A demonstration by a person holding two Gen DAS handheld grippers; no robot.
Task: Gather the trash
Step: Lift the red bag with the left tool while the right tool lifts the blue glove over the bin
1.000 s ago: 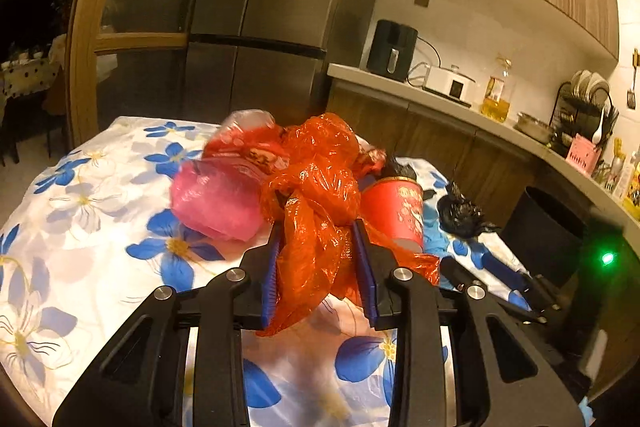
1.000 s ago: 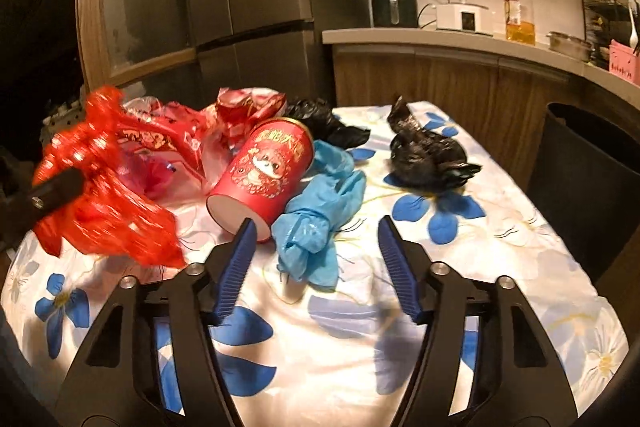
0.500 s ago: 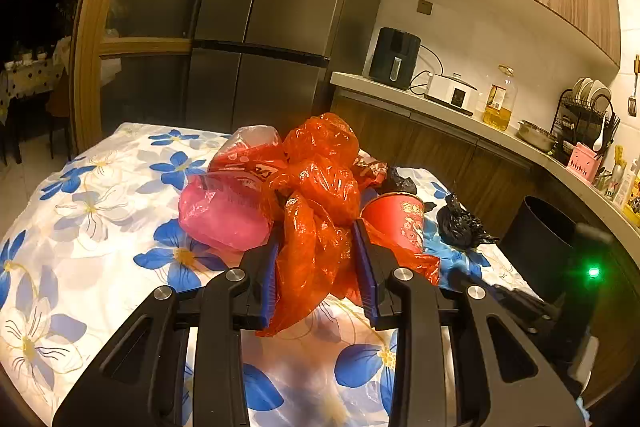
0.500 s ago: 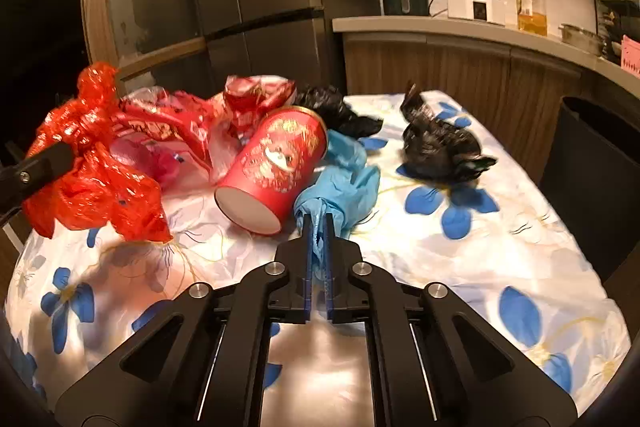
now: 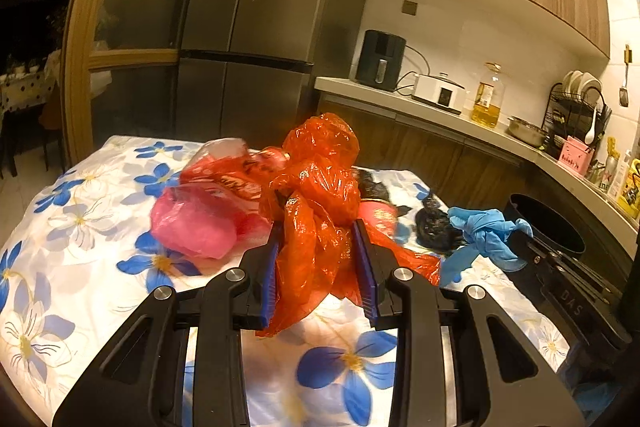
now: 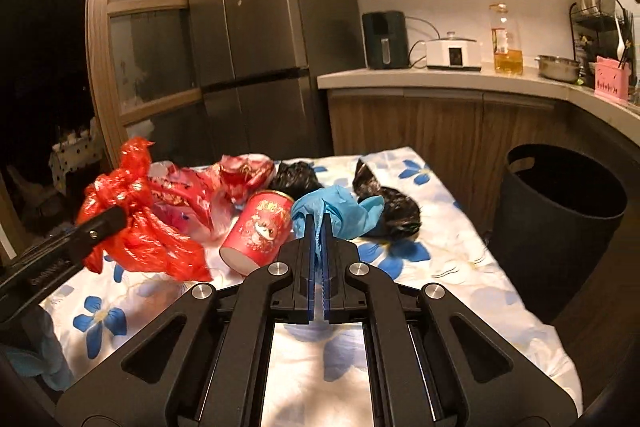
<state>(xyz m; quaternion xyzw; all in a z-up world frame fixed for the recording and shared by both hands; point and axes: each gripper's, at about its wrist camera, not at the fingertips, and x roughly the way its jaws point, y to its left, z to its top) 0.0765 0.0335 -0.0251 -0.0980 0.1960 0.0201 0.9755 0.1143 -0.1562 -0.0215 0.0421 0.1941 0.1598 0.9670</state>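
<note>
Over the flowered surface [image 6: 460,267], gripped a crumpled orange bag [image 5: 320,187] in the left claw [image 5: 320,267], jaws narrowed onto its bunched middle, probably because loose film slips unless pinched where it gathers. Hung mostly clear of the cloth, tail trailing below the pads.

To the right, clamped a blue glove [image 6: 340,211] in the right claw [image 6: 319,259], jaws nearly touching, since so thin a thing needs them almost fully closed. Caught by one end, the rest bunched beyond the tips, raised off the surface in the left view.

Left lying on the cloth: a red cup [image 6: 260,231] on its side just beside the glove, two black bags [image 6: 392,211] behind, a pink bag [image 5: 196,227] and red wrappers to the left.

Beside the surface's right edge, stood a black bin [image 6: 560,211], mouth open, well placed to take both loads; judged the next step a carry across to it.
</note>
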